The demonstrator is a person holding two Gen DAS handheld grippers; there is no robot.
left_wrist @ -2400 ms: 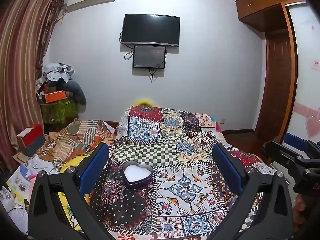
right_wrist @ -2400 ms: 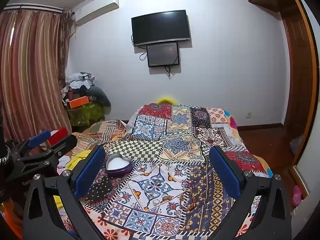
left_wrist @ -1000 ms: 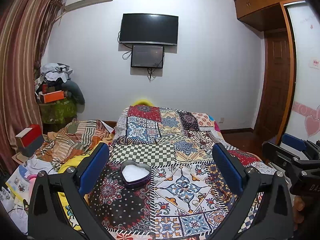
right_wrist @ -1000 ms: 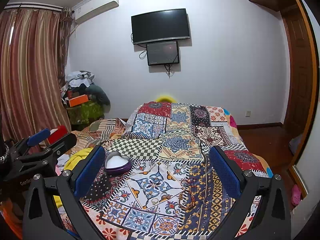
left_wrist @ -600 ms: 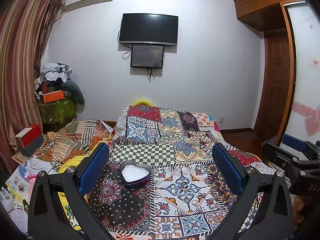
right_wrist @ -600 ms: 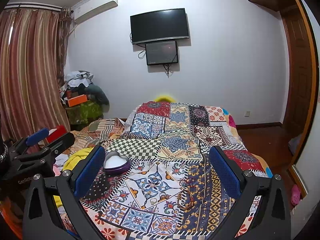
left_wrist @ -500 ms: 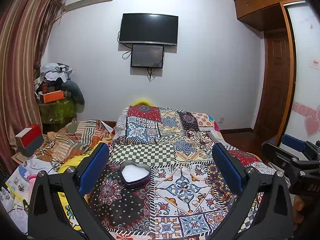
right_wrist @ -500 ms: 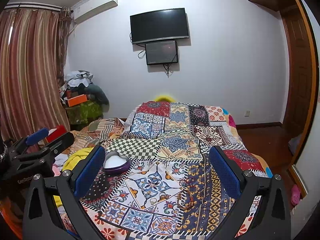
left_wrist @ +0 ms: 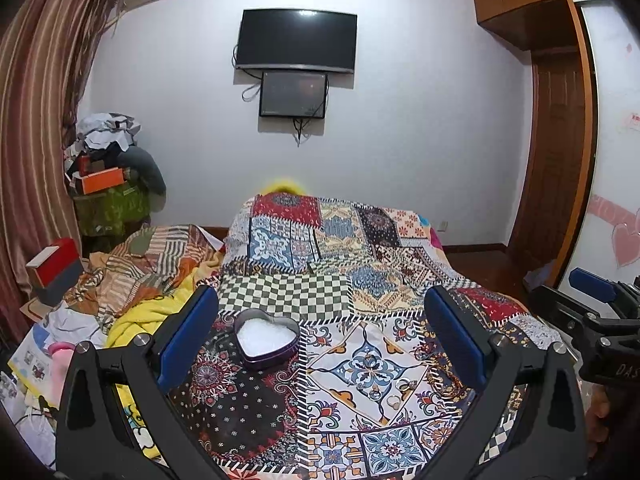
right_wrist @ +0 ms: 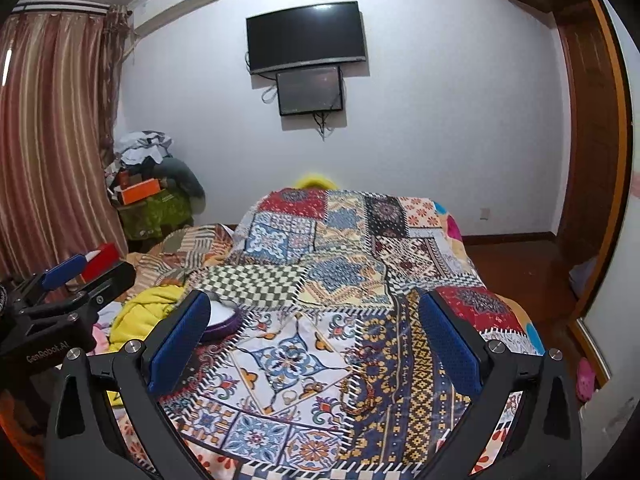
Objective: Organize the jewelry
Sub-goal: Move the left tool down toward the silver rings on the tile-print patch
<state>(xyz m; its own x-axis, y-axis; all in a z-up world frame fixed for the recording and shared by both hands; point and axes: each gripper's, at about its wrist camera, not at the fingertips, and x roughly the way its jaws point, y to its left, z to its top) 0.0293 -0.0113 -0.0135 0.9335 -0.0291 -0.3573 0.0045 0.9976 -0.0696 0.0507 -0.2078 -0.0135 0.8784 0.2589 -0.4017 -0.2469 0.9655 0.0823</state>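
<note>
A bed (left_wrist: 280, 292) fills the middle of the room, covered edge to edge by a busy patchwork quilt (left_wrist: 352, 364). On the quilt sits a dark heart-shaped tin (left_wrist: 267, 338), open, white inside, near the left side by a checkered patch. To its right, well apart, a few small rings (left_wrist: 394, 390) lie close together on a blue-and-white tile patch. A yellow blanket (left_wrist: 138, 320) spills along the bed's left edge.

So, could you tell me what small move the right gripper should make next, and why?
Probably lower the right gripper toward the rings on the quilt. Both grippers are open and hold nothing, the rings lie loose, apart from the heart-shaped tin, and they sit just below the right gripper's open fingers.
</note>
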